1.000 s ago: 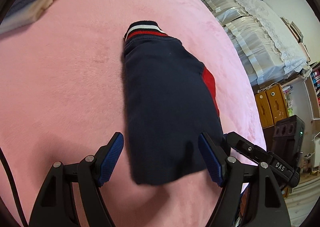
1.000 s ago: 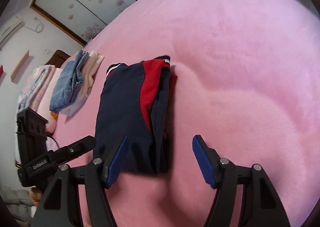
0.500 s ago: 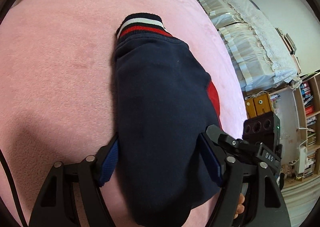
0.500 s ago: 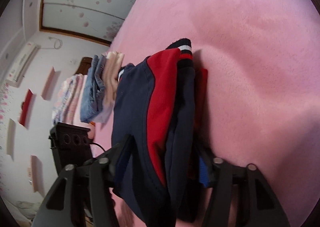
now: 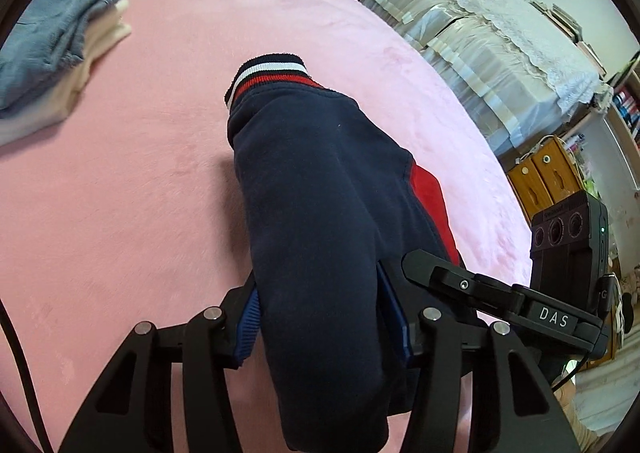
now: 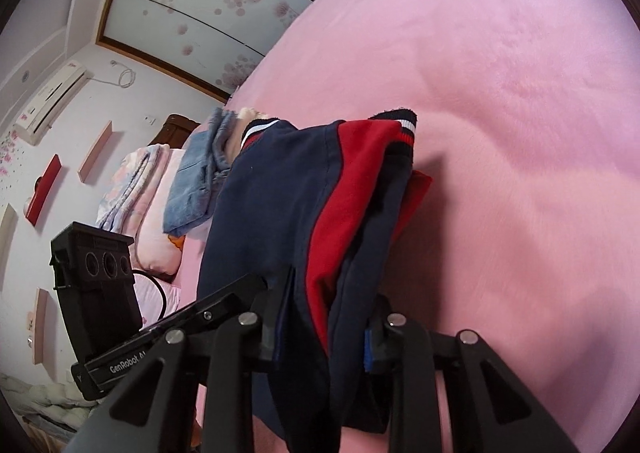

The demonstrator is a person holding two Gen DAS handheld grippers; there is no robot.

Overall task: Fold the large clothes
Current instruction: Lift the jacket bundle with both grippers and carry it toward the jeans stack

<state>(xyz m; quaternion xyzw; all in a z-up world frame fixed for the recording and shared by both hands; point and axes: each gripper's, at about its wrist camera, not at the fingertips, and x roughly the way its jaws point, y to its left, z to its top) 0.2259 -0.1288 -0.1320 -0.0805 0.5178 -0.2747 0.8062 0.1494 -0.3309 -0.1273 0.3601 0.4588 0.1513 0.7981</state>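
A folded navy fleece jacket (image 5: 320, 213) with red panels and striped ribbed cuff is lying on the plush pink bed (image 5: 120, 193), both the left hand-held gripper (image 5: 320, 313) and right hand-held gripper (image 6: 324, 333) clamping its near edge.

Bedroom, likely — pink bed (image 5: 140, 213), wardrobe (image 6: 208, 9)
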